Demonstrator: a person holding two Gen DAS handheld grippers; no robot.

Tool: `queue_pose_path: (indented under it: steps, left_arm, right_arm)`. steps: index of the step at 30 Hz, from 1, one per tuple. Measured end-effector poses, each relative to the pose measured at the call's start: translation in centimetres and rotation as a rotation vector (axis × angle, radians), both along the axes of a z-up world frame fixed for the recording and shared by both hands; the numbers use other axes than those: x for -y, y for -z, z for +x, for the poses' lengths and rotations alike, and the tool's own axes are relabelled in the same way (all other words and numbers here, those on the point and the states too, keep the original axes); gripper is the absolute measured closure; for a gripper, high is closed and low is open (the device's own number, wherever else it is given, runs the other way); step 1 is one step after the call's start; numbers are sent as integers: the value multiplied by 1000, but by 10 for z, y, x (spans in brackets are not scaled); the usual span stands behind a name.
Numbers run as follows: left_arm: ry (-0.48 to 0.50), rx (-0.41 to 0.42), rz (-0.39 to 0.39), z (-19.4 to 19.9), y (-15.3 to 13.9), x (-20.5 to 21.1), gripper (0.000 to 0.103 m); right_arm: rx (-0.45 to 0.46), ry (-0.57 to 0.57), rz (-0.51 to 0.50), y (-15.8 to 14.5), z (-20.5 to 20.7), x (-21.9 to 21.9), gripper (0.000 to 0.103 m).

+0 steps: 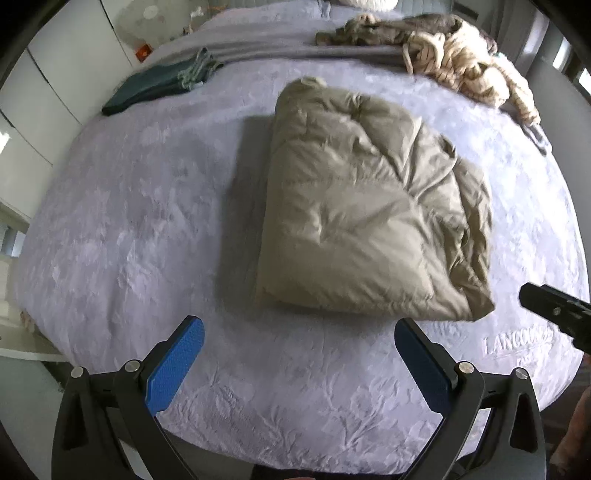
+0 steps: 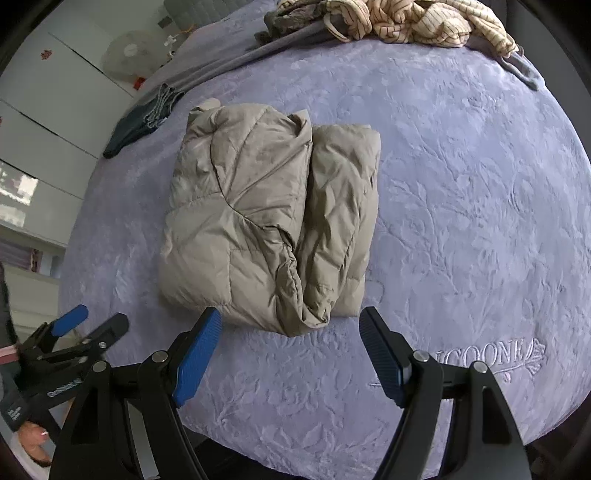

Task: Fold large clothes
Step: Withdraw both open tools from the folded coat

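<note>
A beige puffer jacket (image 1: 369, 206) (image 2: 266, 221) lies folded into a thick packet in the middle of the lilac bedspread (image 1: 147, 221) (image 2: 461, 184). My left gripper (image 1: 299, 326) hovers above the bed just short of the jacket's near edge, jaws wide, nothing between the blue pads (image 1: 177, 365). My right gripper (image 2: 291, 317) stands open over the jacket's near edge, where the folded hem reaches between its tips without touching the pads. The left gripper (image 2: 70, 325) also shows at the left of the right wrist view, and the right gripper's finger (image 1: 554, 314) at the right edge of the left wrist view.
A dark green folded garment (image 1: 155, 88) (image 2: 136, 129) lies at the bed's far left. A heap of striped beige and olive clothes (image 1: 461, 62) (image 2: 424, 18) sits at the far right on a grey blanket (image 1: 277, 51). White cupboards (image 2: 55, 110) and a fan (image 2: 129, 55) stand beyond.
</note>
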State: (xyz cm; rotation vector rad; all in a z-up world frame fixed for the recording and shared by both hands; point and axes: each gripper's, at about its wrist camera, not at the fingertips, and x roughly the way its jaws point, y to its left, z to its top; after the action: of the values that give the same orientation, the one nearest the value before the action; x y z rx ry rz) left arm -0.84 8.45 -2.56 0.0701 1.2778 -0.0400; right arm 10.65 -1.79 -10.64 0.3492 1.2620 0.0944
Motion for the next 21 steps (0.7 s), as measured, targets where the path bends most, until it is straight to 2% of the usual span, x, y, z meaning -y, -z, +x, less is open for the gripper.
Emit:
queue_pose_path:
  steps: [13, 21]
  left_arm:
    - [143, -24, 3, 43, 14, -21, 0]
    - [147, -42, -8, 57, 19, -43, 0]
  right_arm:
    - [-55, 104, -15, 25, 18, -32, 20]
    - [-68, 102, -66, 22, 31, -52, 20]
